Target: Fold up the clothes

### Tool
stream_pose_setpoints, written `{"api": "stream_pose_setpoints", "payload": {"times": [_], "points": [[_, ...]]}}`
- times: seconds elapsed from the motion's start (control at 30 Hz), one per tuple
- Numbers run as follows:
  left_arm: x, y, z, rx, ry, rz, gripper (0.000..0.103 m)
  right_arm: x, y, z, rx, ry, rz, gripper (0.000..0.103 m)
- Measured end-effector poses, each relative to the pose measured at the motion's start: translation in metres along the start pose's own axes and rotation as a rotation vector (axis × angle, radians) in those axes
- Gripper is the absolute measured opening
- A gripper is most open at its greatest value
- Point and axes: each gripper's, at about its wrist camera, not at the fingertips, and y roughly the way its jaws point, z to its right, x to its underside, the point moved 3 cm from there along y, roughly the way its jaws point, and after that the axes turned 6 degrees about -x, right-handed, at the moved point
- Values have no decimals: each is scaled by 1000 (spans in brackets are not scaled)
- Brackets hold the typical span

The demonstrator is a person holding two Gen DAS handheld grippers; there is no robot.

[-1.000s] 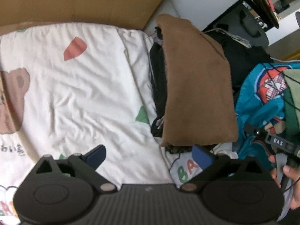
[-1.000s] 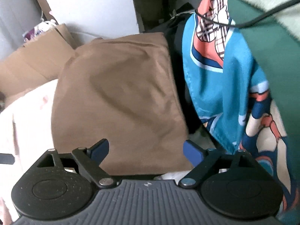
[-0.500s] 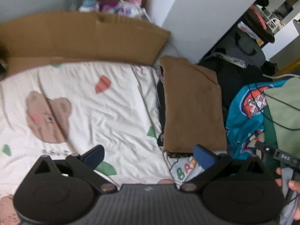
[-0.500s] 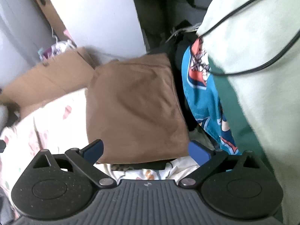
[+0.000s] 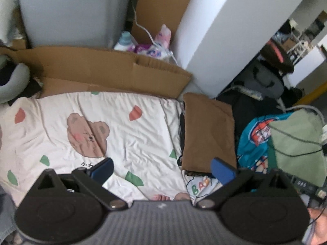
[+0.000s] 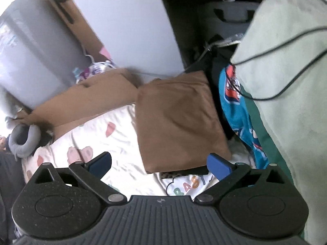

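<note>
Brown folded rectangle of soft cloth (image 5: 208, 134) on creased bear-print sheet (image 5: 122, 134); left gripper (image 5: 162, 169) and right gripper (image 6: 159, 164) both spread, empty

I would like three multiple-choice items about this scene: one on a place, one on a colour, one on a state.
1. Where does the folded brown garment lie?
A. at the right edge of the bear-print sheet, on a stack of dark clothes
B. inside the cardboard box
C. on the grey neck pillow

2. What colour is the cartoon-print garment right of it?
A. yellow
B. teal blue
C. white

3. How are the left gripper and right gripper?
A. both open, holding nothing
B. both shut on cloth
C. one open, one shut

Answers: 1 A, dark fabric shows under its edges; 2 B, teal cloth beside the brown; 3 A, blue pads stand apart with nothing between.
</note>
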Motion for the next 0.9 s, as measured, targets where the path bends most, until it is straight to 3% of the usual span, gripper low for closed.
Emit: {"api": "stream_pose_setpoints", "payload": {"times": [0.33, 0.6, 0.8, 0.9], "points": [[7, -91, -50, -35, -45, 72, 103, 2, -46, -44, -39, -58, -29, 102], [-6, -116, -90, -85, -156, 78, 103, -11, -63, -88, -57, -77, -20, 102], [-1, -131, -108, -126, -184, 99, 103, -10, -76, -119, -63, -111, -35, 102], [3, -137, -112, -127, -150, 102, 103, -9, -86, -140, -64, -152, -38, 102]]}}
